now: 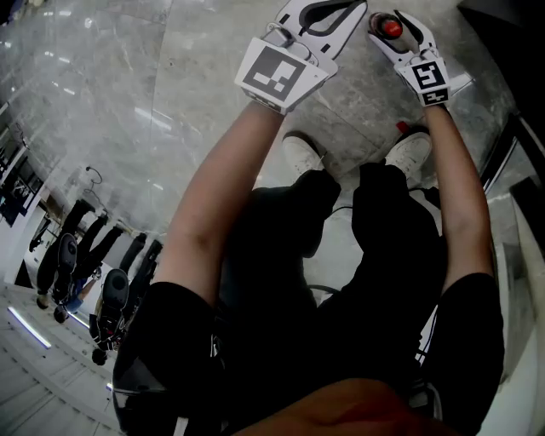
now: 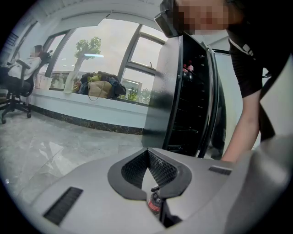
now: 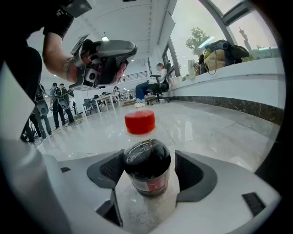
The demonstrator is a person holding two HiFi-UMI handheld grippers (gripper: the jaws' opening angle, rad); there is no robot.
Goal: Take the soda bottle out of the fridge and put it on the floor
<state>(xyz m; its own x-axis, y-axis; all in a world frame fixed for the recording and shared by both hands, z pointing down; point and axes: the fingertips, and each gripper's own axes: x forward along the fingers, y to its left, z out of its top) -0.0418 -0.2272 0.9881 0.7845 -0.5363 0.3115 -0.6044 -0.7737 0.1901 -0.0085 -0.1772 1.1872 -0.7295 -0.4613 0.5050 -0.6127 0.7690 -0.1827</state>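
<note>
Head view: red-capped dark plastic soda bottle [image 1: 390, 27] at one o'clock, within the right claw [image 1: 393, 21]. Left gripper view: left claw [image 2: 148, 153] clenched, empty; open black fridge [image 2: 183, 91] ahead. Right gripper view: claw slack round the bottle, upright on the pale floor [image 3: 219, 128]; looks full and smooth, so hold its labelled body.

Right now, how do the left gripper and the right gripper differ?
The left gripper has its jaws together on nothing. The right gripper has its jaws apart with the soda bottle between them, though I cannot tell whether they press on it. The left gripper faces the open fridge, while the right gripper faces the floor. Both have pale bodies and dark pads.
</note>
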